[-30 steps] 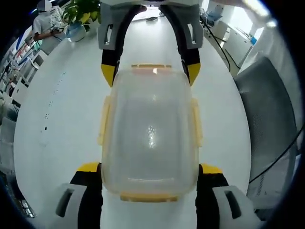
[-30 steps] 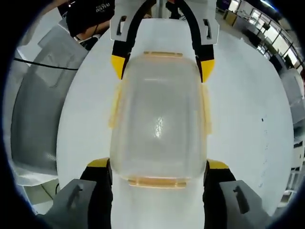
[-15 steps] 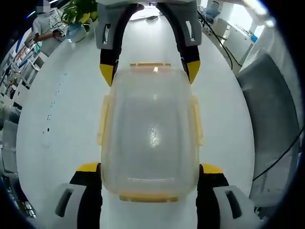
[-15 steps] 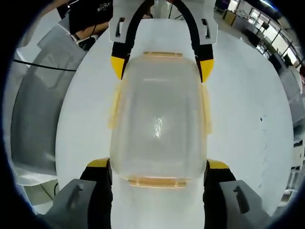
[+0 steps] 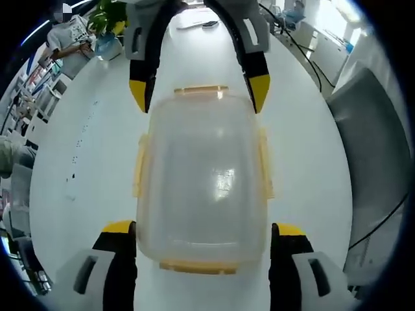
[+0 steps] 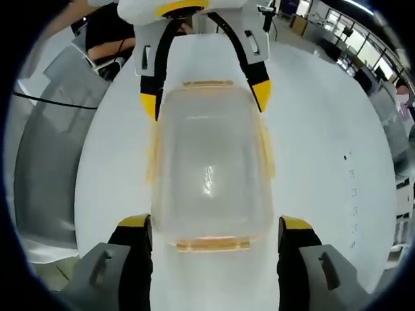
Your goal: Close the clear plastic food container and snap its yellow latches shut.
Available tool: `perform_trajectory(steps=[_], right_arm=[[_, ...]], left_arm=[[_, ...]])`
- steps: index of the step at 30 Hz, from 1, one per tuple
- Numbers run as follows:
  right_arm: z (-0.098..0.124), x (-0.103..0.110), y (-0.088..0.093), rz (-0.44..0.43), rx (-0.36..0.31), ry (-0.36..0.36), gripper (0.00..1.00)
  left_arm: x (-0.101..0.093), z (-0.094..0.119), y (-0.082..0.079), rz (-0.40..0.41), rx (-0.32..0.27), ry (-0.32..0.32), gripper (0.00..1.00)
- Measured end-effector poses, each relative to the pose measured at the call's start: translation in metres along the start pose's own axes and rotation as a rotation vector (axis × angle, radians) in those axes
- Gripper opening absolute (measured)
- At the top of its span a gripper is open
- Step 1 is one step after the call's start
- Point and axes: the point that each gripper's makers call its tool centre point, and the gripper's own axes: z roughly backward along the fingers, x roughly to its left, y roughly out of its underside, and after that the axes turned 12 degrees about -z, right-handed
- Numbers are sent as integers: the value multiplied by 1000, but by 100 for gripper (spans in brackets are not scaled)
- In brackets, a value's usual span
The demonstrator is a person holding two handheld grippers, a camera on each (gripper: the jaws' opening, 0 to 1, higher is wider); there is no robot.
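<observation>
Left gripper view looks along a long white table [image 5: 78, 168], with a grey chair [image 5: 379, 162] off to one side and a person [image 5: 68, 42] seated by a potted plant [image 5: 110, 16] at the far end. No brand, label or writing can be read in either view; a row of small dark marks on the table is too small to make out.

The clear plastic container [image 5: 202, 178] sits on the table with its lid on, a yellow latch [image 5: 198, 266] at the near end, another [image 5: 201, 90] at the far end, and one along each long side. The left gripper [image 5: 202, 236] stands wide, its two yellow-tipped jaws just outside the container's near corners; whether they touch the plastic cannot be told. The right gripper [image 5: 198, 97] faces it from the far end, its jaws spread on either side of the far latch.

Right gripper view shows the same container [image 6: 209, 175] from the opposite end, on the table [image 6: 311, 168]. The right gripper [image 6: 214, 236] is spread wide, its jaws flanking the near end, where a latch [image 6: 213, 244] lies flat. The left gripper [image 6: 202, 103] straddles the far end. A chair [image 6: 48, 149] stands to one side.
</observation>
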Motion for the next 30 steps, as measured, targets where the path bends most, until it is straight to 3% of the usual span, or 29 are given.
perform_trajectory(steps=[2,4,9,13,19,22,30], right_arm=[[3,2,-2,-11,-14,-1,81],[5,6,-1,-16,-14,0,87],[15,14,2,-7,-17,22,89],[23,24,1,-16,-37,32,88],[32,43,6,-6,-38,50,85],[37,52,7,-25,-50,49,87],[57,76,6,-71,-112,95,85]], left_arm=[[0,3,-1,15,-8,-15,87],[-2,5,-2,25,-13,-20,100],[-5,18,-9,13,-35,-81,99],[-12,30,-25,69,-108,-126,99],[-20,44,-22,169,-133,-216,99],[-38,51,-22,221,-175,-234,99],[-83,68,-11,303,-200,-277,99]])
